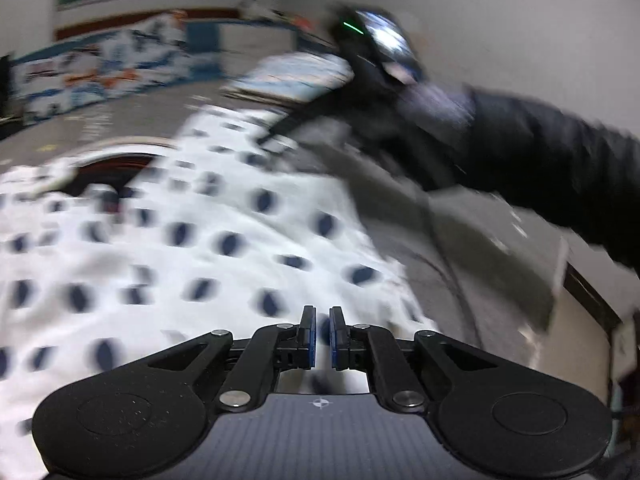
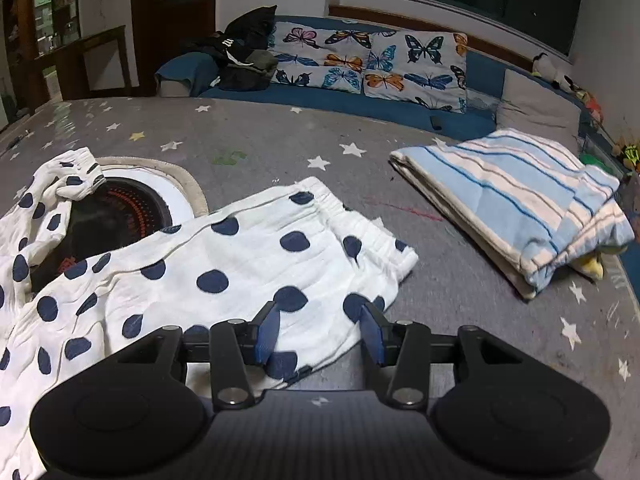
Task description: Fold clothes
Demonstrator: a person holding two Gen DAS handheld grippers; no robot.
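Note:
A white garment with navy polka dots (image 2: 240, 272) lies spread on the grey star-patterned mat (image 2: 280, 140), its elastic waistband toward the far right. My right gripper (image 2: 320, 332) is open just above the garment's near right edge, with cloth between its blue pads (image 2: 268, 332). In the blurred left wrist view the same garment (image 1: 200, 240) fills the lower left. My left gripper (image 1: 322, 336) has its jaws nearly together with a narrow gap; no cloth shows between them. The right gripper and the person's dark sleeve (image 1: 540, 160) reach in from the upper right.
A folded blue and white striped blanket (image 2: 520, 208) lies on the mat at the right. A round dark disc with red marks (image 2: 116, 208) is partly covered by the garment at the left. Butterfly cushions (image 2: 368, 64) and dark clothes (image 2: 244, 56) line the far bench.

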